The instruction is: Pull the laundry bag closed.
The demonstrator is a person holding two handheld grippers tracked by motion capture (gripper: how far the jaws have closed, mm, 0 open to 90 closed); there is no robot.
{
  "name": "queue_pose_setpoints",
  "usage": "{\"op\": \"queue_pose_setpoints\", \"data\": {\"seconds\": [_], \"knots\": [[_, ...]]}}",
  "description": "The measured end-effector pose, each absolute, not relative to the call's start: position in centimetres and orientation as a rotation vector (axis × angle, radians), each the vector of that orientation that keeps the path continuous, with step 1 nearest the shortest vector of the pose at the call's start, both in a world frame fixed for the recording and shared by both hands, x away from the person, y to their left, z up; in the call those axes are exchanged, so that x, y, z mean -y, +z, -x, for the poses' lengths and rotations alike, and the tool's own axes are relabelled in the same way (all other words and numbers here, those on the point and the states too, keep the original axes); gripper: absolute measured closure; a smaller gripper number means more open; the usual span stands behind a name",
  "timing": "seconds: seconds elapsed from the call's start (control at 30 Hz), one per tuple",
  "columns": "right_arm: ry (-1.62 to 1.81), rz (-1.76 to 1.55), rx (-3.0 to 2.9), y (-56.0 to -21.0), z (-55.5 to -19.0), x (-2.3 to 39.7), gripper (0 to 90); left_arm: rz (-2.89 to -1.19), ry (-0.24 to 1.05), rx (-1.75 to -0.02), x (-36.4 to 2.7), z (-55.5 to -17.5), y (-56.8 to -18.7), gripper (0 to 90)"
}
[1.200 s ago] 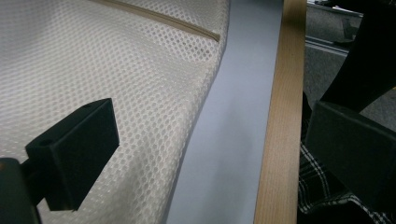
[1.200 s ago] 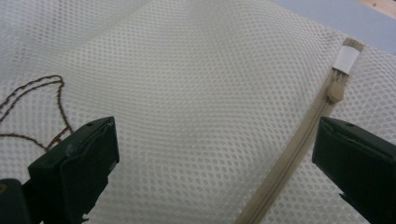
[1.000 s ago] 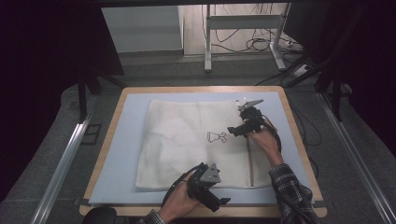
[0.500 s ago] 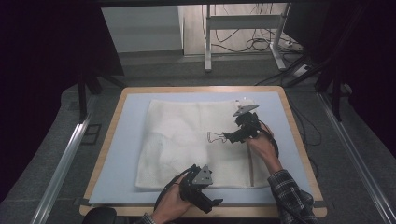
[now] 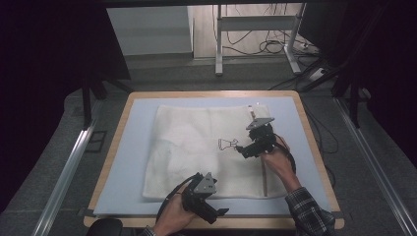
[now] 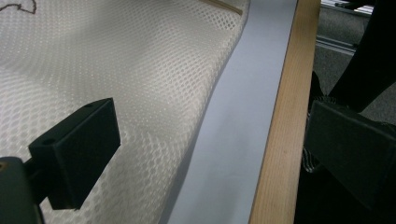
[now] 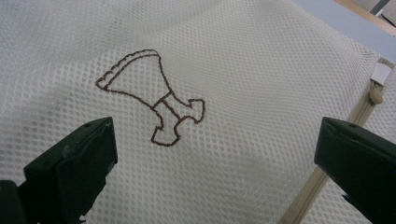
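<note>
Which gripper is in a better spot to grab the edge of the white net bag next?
Probably the left gripper: it hovers open by the mesh bag's near edge. The right gripper, also open, sits over the bag's middle near the brown stitched emblem.

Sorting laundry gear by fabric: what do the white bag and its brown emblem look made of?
The white bag looks like soft synthetic mesh, matte: open honeycomb holes show throughout. The brown emblem looks like stitched thread, going by its beaded outline.
</note>
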State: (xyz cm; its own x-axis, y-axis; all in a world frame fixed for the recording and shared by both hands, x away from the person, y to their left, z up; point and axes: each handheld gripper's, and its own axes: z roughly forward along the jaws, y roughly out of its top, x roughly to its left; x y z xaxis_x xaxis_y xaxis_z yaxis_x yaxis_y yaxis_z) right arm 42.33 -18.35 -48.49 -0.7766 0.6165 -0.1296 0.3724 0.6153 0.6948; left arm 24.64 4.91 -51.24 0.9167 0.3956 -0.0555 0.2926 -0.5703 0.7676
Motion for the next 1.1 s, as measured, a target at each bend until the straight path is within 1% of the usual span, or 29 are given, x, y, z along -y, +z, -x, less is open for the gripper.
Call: {"op": "queue_pose_setpoints", "data": {"seconds": [0.27, 0.77, 1.1], "knots": [[0.941, -0.783, -2.484, -48.1, -41.1, 18.5, 0.0, -2.237, 0.175, -0.483, -5.6, -24.4, -51.2, 3.3], [1.025, -0.822, -2.463, -47.1, -38.5, 19.6, 0.0, -2.221, 0.210, -0.505, -7.2, -24.2, -51.0, 3.2], [1.058, -0.836, -2.420, -46.7, -36.5, 20.4, 0.0, -2.187, 0.194, -0.548, -8.4, -24.4, -51.0, 3.5]]}}
